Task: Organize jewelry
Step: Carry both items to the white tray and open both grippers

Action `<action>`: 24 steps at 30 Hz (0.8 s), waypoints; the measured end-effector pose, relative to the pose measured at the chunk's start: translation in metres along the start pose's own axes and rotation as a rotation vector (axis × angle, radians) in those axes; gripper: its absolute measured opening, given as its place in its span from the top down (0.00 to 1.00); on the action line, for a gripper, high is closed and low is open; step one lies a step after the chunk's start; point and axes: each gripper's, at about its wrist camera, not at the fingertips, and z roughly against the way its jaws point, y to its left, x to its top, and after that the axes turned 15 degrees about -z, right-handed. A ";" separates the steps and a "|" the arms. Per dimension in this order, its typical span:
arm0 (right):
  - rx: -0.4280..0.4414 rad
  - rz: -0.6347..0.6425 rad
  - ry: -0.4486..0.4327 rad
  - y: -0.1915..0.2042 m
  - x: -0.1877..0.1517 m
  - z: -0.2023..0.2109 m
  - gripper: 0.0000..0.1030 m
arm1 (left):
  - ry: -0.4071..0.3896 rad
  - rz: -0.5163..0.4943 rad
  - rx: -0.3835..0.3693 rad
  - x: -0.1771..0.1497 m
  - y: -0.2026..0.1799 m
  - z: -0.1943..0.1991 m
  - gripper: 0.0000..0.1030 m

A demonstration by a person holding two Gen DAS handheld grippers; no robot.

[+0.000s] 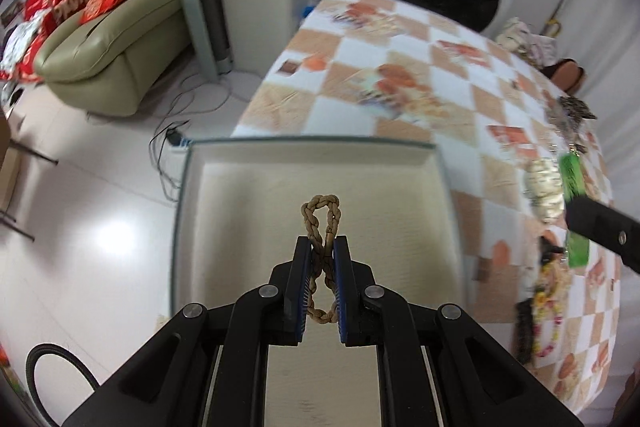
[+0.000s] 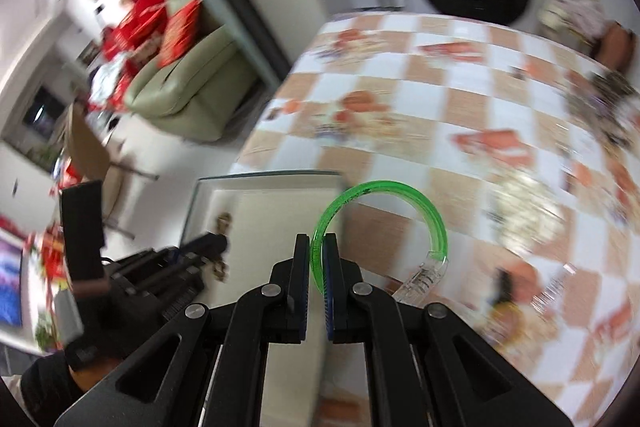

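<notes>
Pinched between the left gripper's [image 1: 322, 243] blue pads, one tan braided cord bracelet [image 1: 321, 223] twists into a figure-eight, long axis running away from the camera, above one shallow cream tray with a grey rim [image 1: 308, 143] on the checked orange-and-white tablecloth [image 1: 400, 39]. One translucent green plastic bangle [image 2: 384, 191] arcs rightward from the right gripper's [image 2: 319, 241] closed jaws; more jewellery [image 1: 544, 187] lies blurred nearby

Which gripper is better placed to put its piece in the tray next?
Left. The left gripper holds the braided bracelet directly over the tray; the right gripper, with the green bangle, sits toward the tray's edge.
</notes>
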 end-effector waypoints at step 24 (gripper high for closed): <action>0.004 -0.018 0.245 0.020 0.015 -0.150 0.93 | 0.037 -0.007 0.111 -0.013 0.028 -0.036 0.16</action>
